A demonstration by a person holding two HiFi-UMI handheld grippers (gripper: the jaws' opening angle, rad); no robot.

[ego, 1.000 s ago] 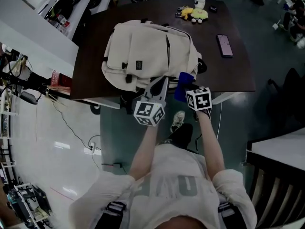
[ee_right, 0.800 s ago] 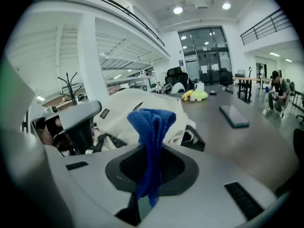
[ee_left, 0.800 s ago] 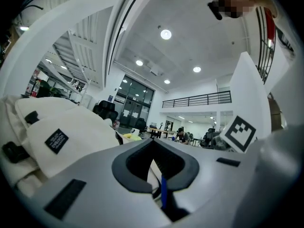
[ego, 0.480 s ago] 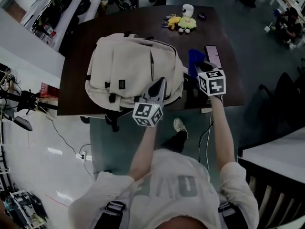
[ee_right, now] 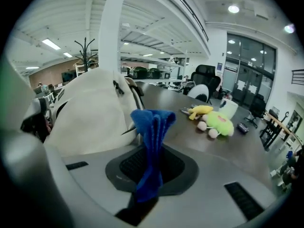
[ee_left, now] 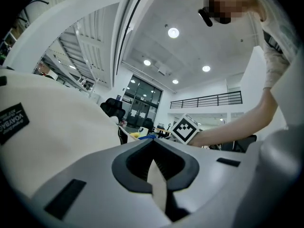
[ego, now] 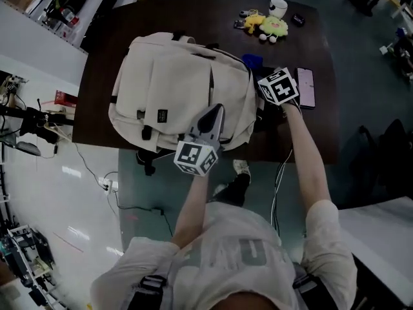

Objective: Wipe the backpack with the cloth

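A cream backpack lies flat on the dark table. My left gripper rests on the backpack's near edge. In the left gripper view the left gripper is shut on a strip of the backpack's cream fabric, with the backpack's side close at the left. My right gripper is at the backpack's right side, shut on a blue cloth. In the right gripper view the cloth stands up from the right gripper and touches the backpack.
A phone lies just right of the right gripper. Yellow and green plush toys, a white mug and a small dark item sit at the table's far right. Cables trail on the floor at the near left.
My right gripper has carried the blue cloth from the table's near edge up along the backpack's right side. The left gripper has stayed on the backpack's near edge.
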